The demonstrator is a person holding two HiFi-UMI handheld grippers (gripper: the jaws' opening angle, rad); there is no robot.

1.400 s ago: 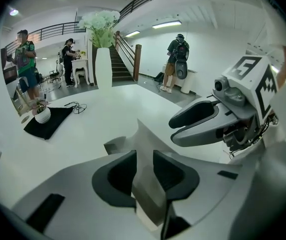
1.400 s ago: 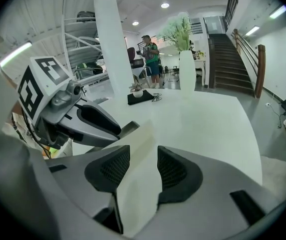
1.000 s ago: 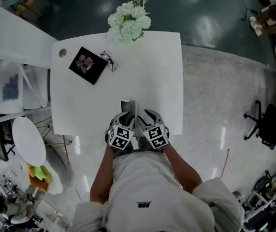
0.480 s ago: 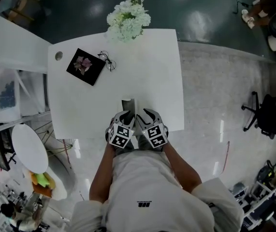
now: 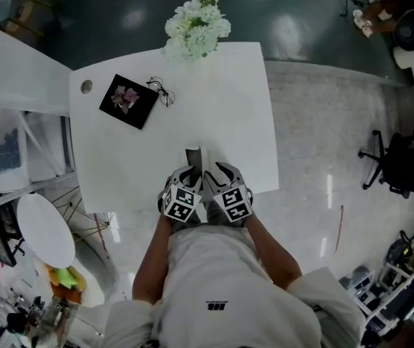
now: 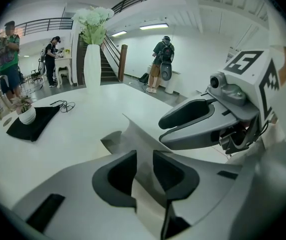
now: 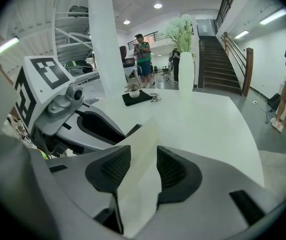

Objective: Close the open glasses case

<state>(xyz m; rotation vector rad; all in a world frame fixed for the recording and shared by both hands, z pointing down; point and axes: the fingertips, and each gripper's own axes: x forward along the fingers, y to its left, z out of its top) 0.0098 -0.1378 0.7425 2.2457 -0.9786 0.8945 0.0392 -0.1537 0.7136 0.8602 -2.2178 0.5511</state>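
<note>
Closing the glasses case (image 5: 193, 156) from this hold needs both grippers to work as a pair. The left gripper (image 6: 143, 170) has its jaws drawn close on a pale flap of the case, which runs between them and out past the tips. The right gripper (image 7: 144, 165) seems clamped in the same way on the flap between its own jaws. The rest of the case lies just ahead of both pairs of tips, on the white table (image 5: 228, 107). I think the flaps should be folded toward each other slowly, with both grippers level, so that the thin panel does not slip out or crease wrongly. The spectacles (image 5: 162, 91) lie far ahead of the jaws, well apart from the case.
</note>
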